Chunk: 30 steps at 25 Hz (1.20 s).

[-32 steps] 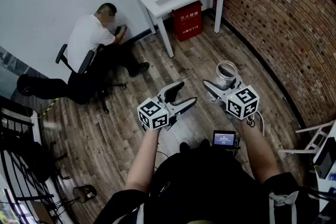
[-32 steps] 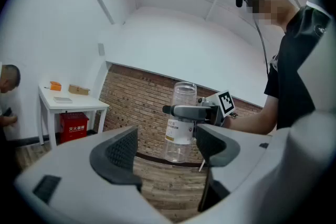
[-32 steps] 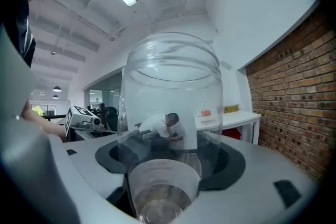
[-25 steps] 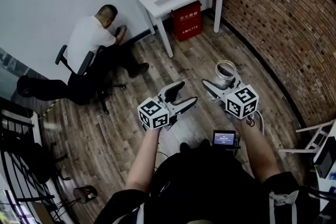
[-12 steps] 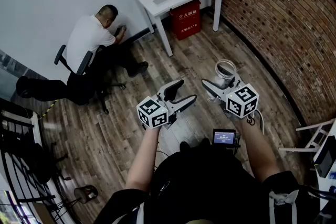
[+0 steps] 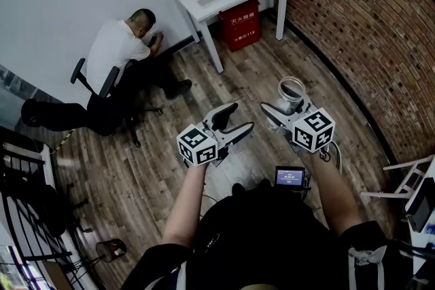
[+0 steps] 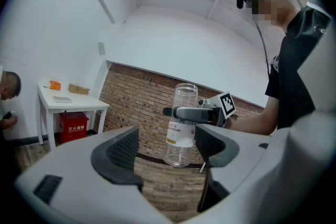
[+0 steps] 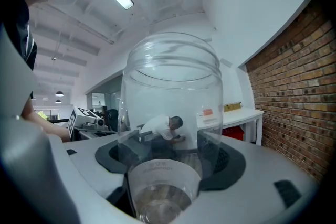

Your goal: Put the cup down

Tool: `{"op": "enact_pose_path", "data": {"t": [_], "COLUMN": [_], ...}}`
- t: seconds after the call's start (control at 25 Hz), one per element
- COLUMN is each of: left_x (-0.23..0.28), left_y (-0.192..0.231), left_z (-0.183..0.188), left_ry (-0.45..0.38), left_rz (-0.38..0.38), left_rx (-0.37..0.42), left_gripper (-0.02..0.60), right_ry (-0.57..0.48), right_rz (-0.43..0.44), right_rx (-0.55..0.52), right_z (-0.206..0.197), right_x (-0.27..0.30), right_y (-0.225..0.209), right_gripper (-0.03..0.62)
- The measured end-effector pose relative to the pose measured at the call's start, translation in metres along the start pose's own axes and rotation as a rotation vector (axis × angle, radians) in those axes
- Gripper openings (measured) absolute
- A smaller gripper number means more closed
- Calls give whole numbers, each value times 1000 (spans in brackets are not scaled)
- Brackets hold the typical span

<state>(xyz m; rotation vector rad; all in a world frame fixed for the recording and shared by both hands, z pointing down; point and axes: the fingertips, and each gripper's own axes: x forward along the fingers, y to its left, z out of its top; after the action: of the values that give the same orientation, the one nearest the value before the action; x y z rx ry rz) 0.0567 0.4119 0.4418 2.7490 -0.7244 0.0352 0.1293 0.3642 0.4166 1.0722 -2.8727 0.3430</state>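
In the head view only the rim and upper wall of the cup (image 6: 292,86) show; the rest lies behind the right tongs (image 6: 282,109). At 3 o'clock a white frame (image 6: 406,181) is cut by the edge, as is black furniture (image 6: 34,210) at 8 o'clock. Print on the small screen (image 6: 290,178) is too small to read. In the left gripper view the cup's label (image 7: 178,132) is illegible, and the seated person (image 7: 6,94) at 9 o'clock is cropped.

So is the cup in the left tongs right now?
No, the left tongs are open with nothing gripped; the cup is clamped in the right tongs.
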Motion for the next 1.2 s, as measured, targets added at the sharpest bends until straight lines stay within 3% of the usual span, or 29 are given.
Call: {"op": "enact_pose_path", "data": {"t": [0.76,1.2], "left_x": [51,81], "left_y": [7,66], "left_z": [-2,0], "left_ry": [12,21], "left_rz": [32,5], "left_rx": [4,-20], "left_gripper": [339,337], "right_ry": [-13,8], "right_rz": [26,5], "right_rx": [20,31], "right_z": [-2,-3], "right_x": [-10,31], "right_y": [-53,-97], "right_gripper": [361,360]}}
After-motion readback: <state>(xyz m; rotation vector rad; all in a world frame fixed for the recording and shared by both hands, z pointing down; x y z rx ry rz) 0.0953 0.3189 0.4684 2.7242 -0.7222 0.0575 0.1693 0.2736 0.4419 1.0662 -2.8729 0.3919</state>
